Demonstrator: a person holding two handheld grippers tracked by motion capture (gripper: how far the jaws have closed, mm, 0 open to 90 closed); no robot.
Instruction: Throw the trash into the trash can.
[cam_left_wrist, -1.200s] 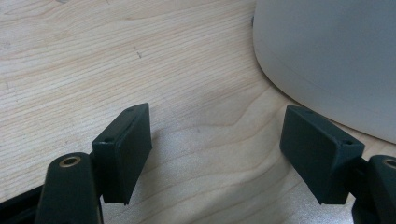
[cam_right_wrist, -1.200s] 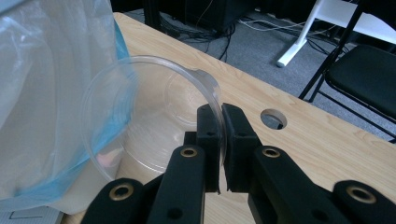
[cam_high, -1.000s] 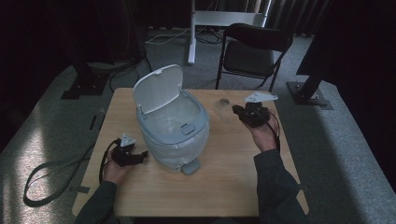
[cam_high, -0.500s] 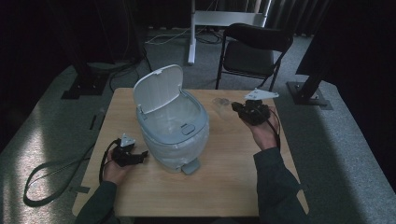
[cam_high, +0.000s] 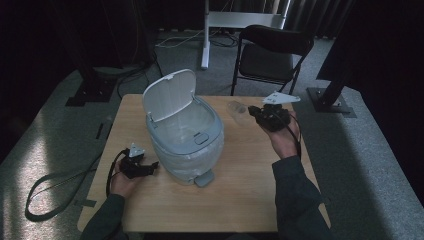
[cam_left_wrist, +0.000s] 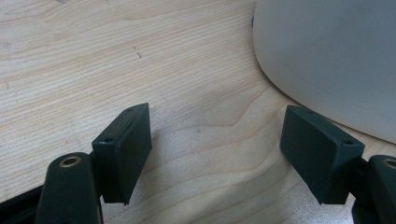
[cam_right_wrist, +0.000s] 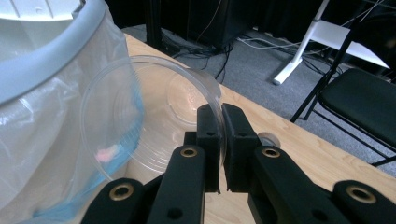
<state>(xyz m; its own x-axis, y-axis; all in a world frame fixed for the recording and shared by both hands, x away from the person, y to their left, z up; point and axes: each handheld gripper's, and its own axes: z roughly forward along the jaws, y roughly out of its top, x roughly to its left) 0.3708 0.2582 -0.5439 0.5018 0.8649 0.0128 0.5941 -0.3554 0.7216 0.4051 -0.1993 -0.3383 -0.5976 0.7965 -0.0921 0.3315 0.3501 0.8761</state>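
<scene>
Holding a clear cup (cam_right_wrist: 149, 116) by its rim, my right hand-held gripper (cam_right_wrist: 220, 140) has its jaws clamped on the thin plastic wall, the cup lying on its side with its mouth turned toward me. The bin (cam_high: 182, 132) sits to the left of that cup on the worktop (cam_high: 250, 195), lid up, liner showing, so I judge the drop calls for a short carry left over the bin's rim. My right hand (cam_high: 285, 142) is raised, well nearer the bin's mouth than the left. My left hand-held gripper (cam_left_wrist: 217, 154) rests low on the worktop, jaws apart and empty, just beside the bin's base.
</scene>
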